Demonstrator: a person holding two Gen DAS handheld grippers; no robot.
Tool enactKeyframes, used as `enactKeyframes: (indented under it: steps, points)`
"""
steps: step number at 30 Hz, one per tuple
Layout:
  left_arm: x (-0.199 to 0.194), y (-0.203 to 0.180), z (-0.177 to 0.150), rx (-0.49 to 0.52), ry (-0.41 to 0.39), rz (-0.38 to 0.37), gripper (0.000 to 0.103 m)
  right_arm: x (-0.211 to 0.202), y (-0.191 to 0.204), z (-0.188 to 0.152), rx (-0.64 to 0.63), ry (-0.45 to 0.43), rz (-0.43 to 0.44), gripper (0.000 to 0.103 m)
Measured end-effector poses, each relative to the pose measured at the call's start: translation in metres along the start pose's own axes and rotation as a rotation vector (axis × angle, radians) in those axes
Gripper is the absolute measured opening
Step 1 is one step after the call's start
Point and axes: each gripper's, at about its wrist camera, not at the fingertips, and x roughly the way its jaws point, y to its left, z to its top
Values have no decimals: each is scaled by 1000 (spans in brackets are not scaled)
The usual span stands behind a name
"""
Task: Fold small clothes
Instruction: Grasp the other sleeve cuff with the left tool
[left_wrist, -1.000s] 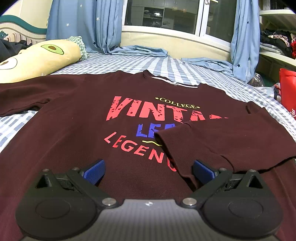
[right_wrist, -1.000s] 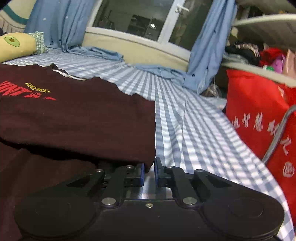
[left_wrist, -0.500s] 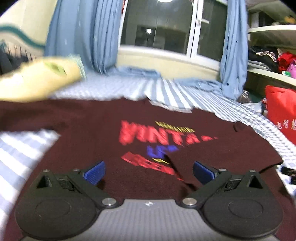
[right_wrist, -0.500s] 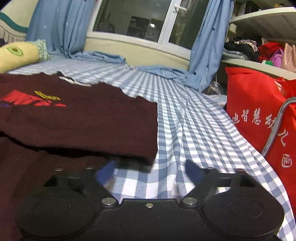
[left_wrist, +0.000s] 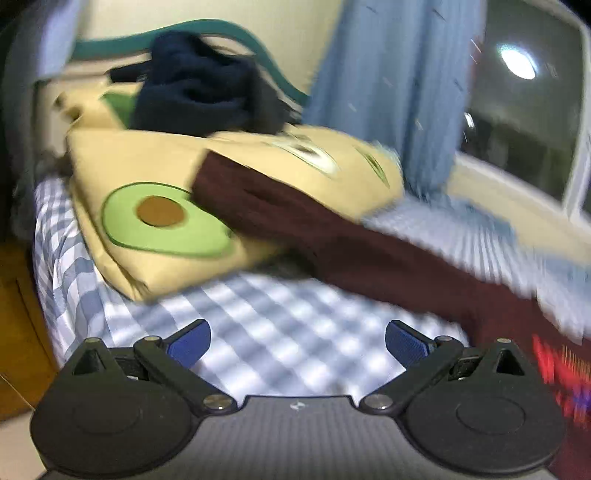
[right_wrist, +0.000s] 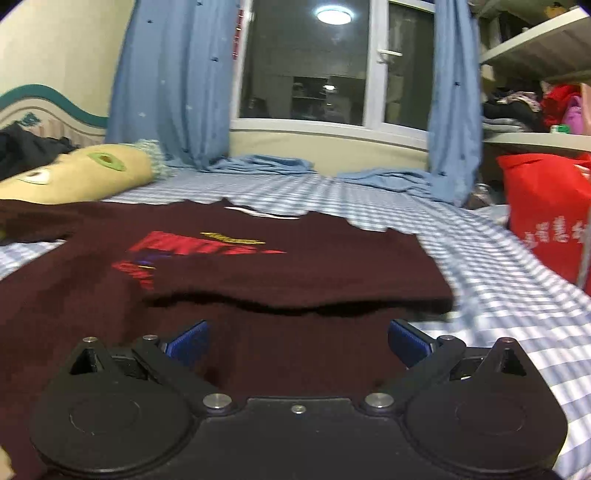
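A dark maroon sweatshirt (right_wrist: 229, 266) with red and blue lettering lies flat on the checked bed. Its right sleeve (right_wrist: 332, 273) is folded across the chest. Its left sleeve (left_wrist: 295, 225) stretches out over the avocado pillow (left_wrist: 155, 218). My left gripper (left_wrist: 297, 343) is open and empty above bare checked sheet, short of that left sleeve. My right gripper (right_wrist: 297, 341) is open and empty just above the sweatshirt's lower body, near the folded sleeve's edge.
A dark navy garment (left_wrist: 199, 96) lies on top of the pillow. Blue curtains (right_wrist: 170, 85) hang by the window. A red bag (right_wrist: 546, 210) stands at the bed's right side. The bed's left edge (left_wrist: 44, 280) drops to a wooden floor.
My left gripper swung left from the sweatshirt's chest to face the pillow and outstretched sleeve. My right gripper opened, let go of the folded sleeve and moved back over the sweatshirt's body.
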Motion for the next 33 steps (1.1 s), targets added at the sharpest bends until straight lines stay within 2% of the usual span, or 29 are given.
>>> enactKeyframes:
  steps: [2, 4, 7, 13, 16, 19, 20, 21, 22, 24, 26, 29, 33]
  points:
    - [12, 19, 14, -69, -60, 12, 102, -1, 16, 3, -19, -19, 31, 102]
    - [26, 31, 26, -94, -97, 23, 102, 0, 30, 7, -37, -26, 49, 102]
    - [51, 46, 42, -101, -132, 36, 102, 2, 42, 13, -49, -36, 66, 102]
    - [84, 47, 59, -84, -214, 62, 99, 3, 48, 15, -57, -37, 58, 102]
    - [93, 46, 65, -86, -213, 91, 85, 7, 49, 14, -43, -23, 44, 102]
    - [99, 49, 70, -115, -219, 126, 66, 10, 46, 13, -16, -13, 43, 102]
    - [101, 51, 72, -126, -226, 131, 52, 11, 45, 13, -11, -11, 41, 102]
    - [102, 52, 74, -138, -228, 142, 34, 11, 45, 13, -9, -10, 40, 102]
    - [103, 54, 76, -151, -228, 157, 26, 11, 45, 13, -8, -11, 39, 102]
    - [105, 57, 83, -181, -215, 162, 17, 10, 45, 12, -3, -11, 42, 102]
    - [103, 53, 90, -189, -229, 151, 14, 11, 43, 11, -1, -7, 47, 102]
    - [91, 31, 99, -122, -290, 122, 13, 9, 41, 11, 4, -14, 47, 102]
    - [70, -16, 113, -25, -365, 1, 12, 5, 35, 13, 24, -32, 44, 102]
